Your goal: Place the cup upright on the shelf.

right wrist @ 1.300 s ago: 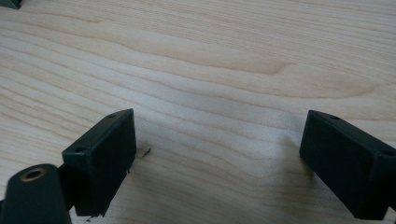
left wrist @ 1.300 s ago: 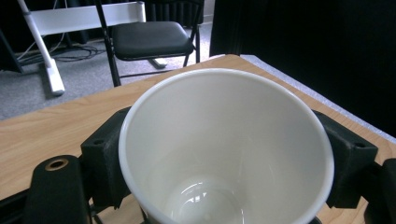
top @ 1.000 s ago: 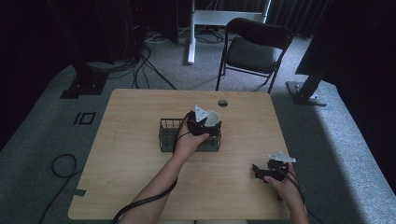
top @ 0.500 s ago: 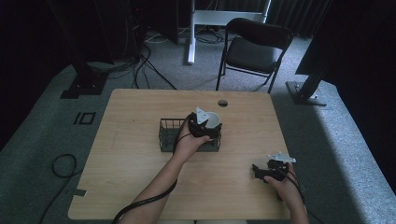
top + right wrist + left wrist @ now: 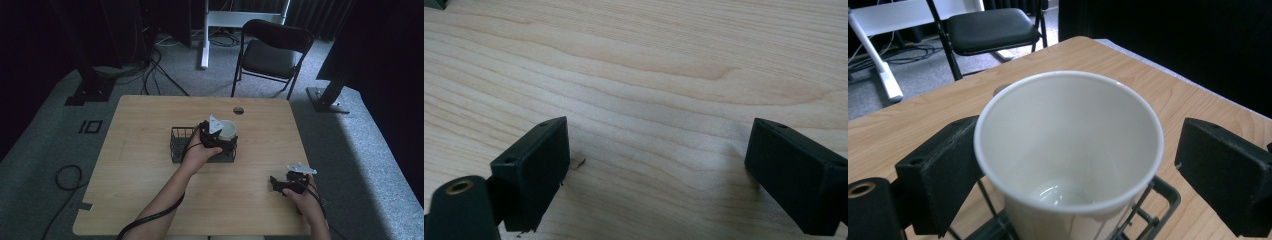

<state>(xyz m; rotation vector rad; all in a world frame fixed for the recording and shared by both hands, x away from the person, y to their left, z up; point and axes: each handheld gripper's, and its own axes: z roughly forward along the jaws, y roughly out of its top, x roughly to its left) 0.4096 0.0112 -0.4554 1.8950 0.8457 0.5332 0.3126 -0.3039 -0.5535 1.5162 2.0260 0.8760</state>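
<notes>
Two tools apart, left tool (image 5: 1068,165) just opening around cup (image 5: 1068,145) in basket (image 5: 179,145), right tool (image 5: 659,170) over bare table (image 5: 649,60).

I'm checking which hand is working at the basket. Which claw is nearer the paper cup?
Left. The left claw has its jaws on either side of the paper cup, which stands in the wire basket. The right claw sits apart near the table's front right corner.

Right gripper (image 5: 659,175) over bare wooden table (image 5: 664,65), black jaws spread wide, nothing between them
</notes>
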